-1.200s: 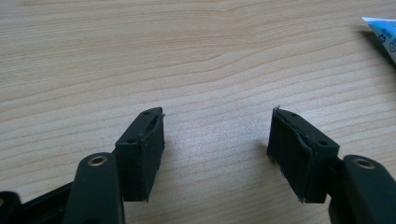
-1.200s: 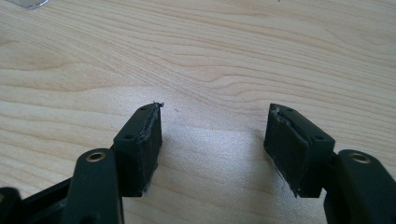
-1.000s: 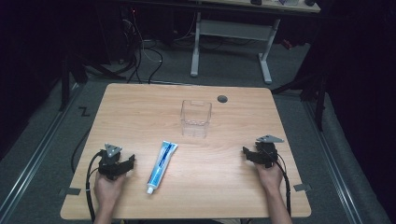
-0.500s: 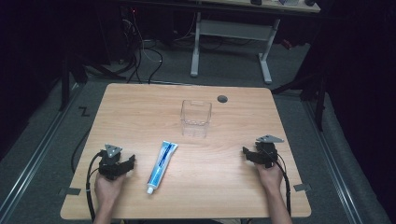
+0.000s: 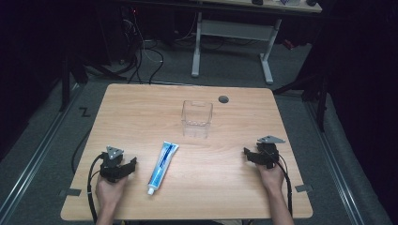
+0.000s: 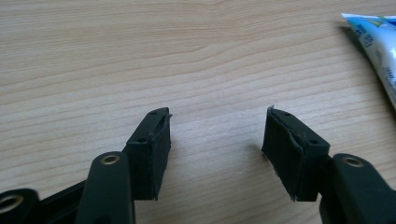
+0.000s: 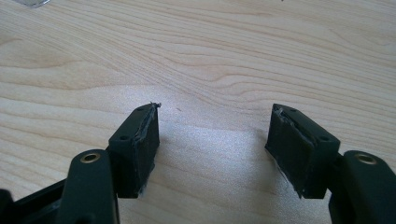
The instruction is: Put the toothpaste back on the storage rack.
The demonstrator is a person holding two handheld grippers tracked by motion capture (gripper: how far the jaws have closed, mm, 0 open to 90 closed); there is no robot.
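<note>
1. Toothpaste tube (image 5: 163, 161) is what I take this job to be about: it lies flat on the wooden table (image 5: 141, 108), untouched, cap end toward my edge and crimped end pointing up toward the clear plastic container (image 5: 196, 118).

2. My left gripper (image 5: 126, 165) rests on the table near the front left corner, just left of the tube and apart from it. Its jaws have just been closing a little, yet they stand well apart with nothing but bare wood between them; in the left gripper view the left pad (image 6: 156, 149) and its partner frame empty table (image 6: 116, 70), and the tube (image 6: 376, 44) shows off at the right edge, outside their reach.

3. Moving to the middle, the clear container stands upright and empty beyond the tube, near it but not touching. If the tube is meant to go in there, as I judge, that step is not yet done.

4. My right gripper (image 5: 253, 157) sits at the front right, well apart from both tube and container. Its jaws are spread wide on nothing; the right gripper view shows only wood grain (image 7: 233, 56) between the pads (image 7: 144, 140).

5. So, by my reckoning, nothing is accomplished yet: reaching, gripping, lifting and placing the tube all remain.
</note>
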